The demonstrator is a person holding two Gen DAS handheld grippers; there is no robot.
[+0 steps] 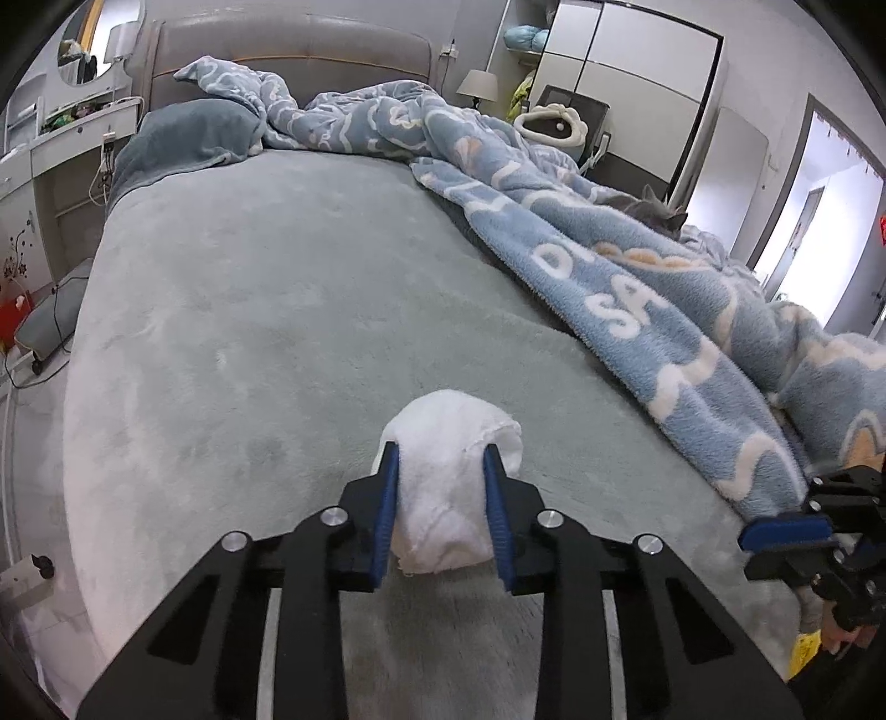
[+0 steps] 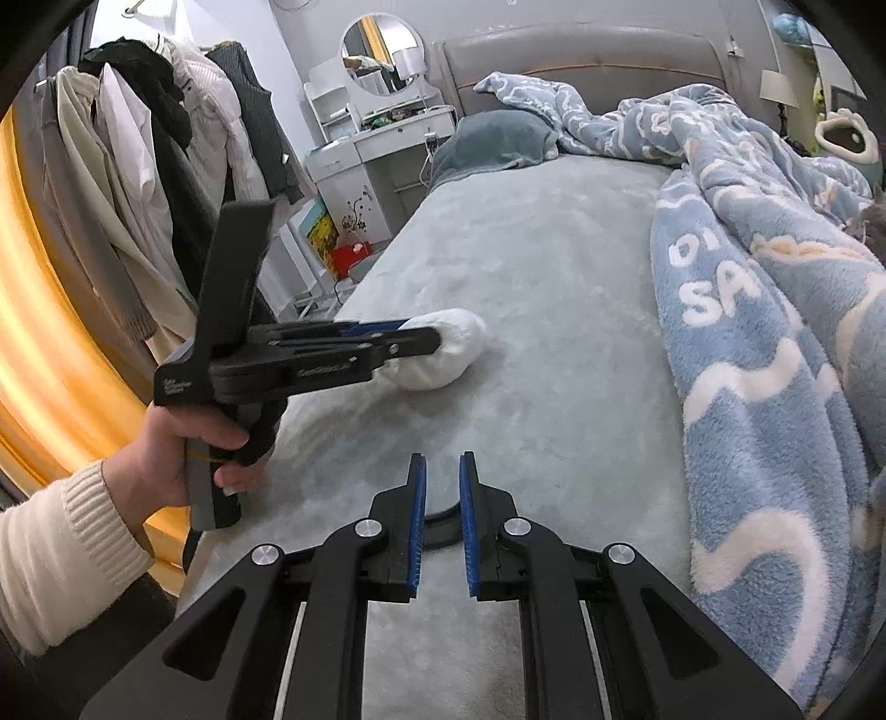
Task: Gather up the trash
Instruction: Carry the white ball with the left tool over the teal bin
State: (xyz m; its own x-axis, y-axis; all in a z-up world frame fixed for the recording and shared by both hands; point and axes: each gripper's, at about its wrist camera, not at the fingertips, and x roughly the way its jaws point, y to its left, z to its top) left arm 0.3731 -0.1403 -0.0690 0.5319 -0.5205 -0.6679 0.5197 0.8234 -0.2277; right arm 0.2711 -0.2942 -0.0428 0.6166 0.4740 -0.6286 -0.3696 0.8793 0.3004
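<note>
Your left gripper [image 1: 441, 515]: blue pads pressed on either side of a crumpled white tissue [image 1: 451, 487], pinching it. The tissue bulges out ahead of the fingertips and rests on the grey-green bed cover [image 1: 266, 332], near the foot of the bed. From your right wrist view the same gripper [image 2: 429, 340] reaches in from the left, held in your left hand [image 2: 183, 454] with a cream ribbed sleeve [image 2: 61, 559] at the wrist; the tissue [image 2: 443, 354] shows at its tip, touching the cover [image 2: 526, 249].

Your right gripper [image 2: 443, 518]: jaws drawn together, a narrow slit between the blue pads, nothing between them. It hangs over the cover, apart from the tissue. In the left view it [image 1: 786, 531] sits at the right edge, beside the blanket.

Blue fleece blanket [image 1: 637, 277] with white cloud pattern: bunched along the right side of the bed.

Grey pillow [image 1: 194, 135]: at the headboard [image 1: 288, 50].

White dressing table [image 2: 387, 149] with round mirror [image 2: 382, 52]: beside the bed head.

Clothes [image 2: 144, 166]: hanging on the left.
</note>
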